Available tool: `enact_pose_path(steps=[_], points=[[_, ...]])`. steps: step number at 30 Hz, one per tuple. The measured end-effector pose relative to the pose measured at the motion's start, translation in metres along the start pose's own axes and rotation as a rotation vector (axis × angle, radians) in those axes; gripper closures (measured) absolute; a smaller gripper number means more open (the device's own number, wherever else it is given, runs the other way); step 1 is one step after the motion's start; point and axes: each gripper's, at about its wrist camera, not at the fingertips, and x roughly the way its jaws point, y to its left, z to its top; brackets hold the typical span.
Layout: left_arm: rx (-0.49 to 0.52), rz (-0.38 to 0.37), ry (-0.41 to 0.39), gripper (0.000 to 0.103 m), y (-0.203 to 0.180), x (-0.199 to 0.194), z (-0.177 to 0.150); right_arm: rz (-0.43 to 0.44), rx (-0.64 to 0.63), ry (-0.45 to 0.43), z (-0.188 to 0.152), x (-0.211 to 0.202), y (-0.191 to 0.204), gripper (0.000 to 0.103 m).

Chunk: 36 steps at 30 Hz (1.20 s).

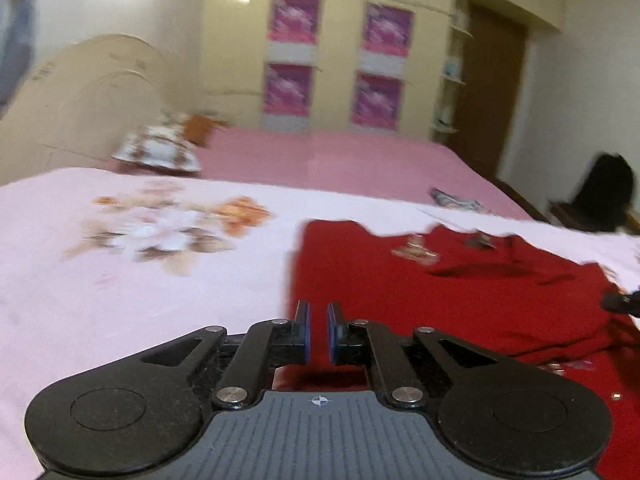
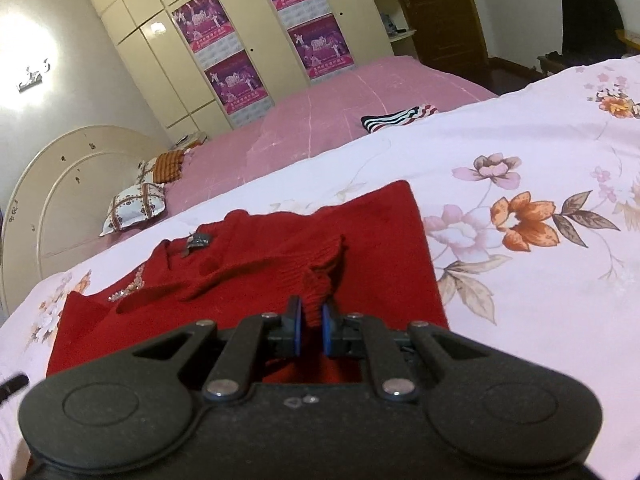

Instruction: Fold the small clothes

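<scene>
While you work, this is how things lie:
Sweater: red knit sweater lies on the floral bedsheet.
Right gripper: pinching its ribbed cuff.
Left gripper: pads narrowly apart, nothing between, over the sweater's edge.
Writing: wardrobe posters unreadable.

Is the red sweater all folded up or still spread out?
Partly folded. The red sweater lies on the bed with a sleeve laid across it, cuff pinched in the right gripper.
</scene>
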Motion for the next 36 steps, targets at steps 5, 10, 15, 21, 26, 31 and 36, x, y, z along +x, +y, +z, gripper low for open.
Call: enact_pose_path(steps=[5,10,15,21,26,31,36], points=[[-0.007,-0.017,0.104,0.097,-0.005,0.048,-0.006,-0.017,-0.023,-0.042,0.003,-0.011,-0.001,0.093],[0.054,0.001,0.106,0.097,-0.013,0.049,-0.005,-0.082,-0.026,-0.004,0.003,-0.002,-0.013,0.093],[0.045,-0.009,0.067,0.097,-0.008,0.042,0.018,-0.064,-0.031,-0.028,0.002,-0.011,-0.018,0.087],[0.019,0.009,0.058,0.096,-0.003,0.072,0.041,-0.055,-0.098,-0.064,0.022,-0.004,-0.005,0.067],[0.056,0.037,0.137,0.097,-0.011,0.107,0.034,-0.062,-0.260,-0.011,0.022,0.022,0.019,0.081],[0.093,0.085,0.113,0.097,-0.022,0.109,0.030,-0.227,-0.443,0.074,0.011,0.044,0.042,0.080],[0.144,0.106,0.110,0.097,-0.029,0.105,0.032,-0.237,-0.462,0.073,0.009,0.045,0.043,0.079]])
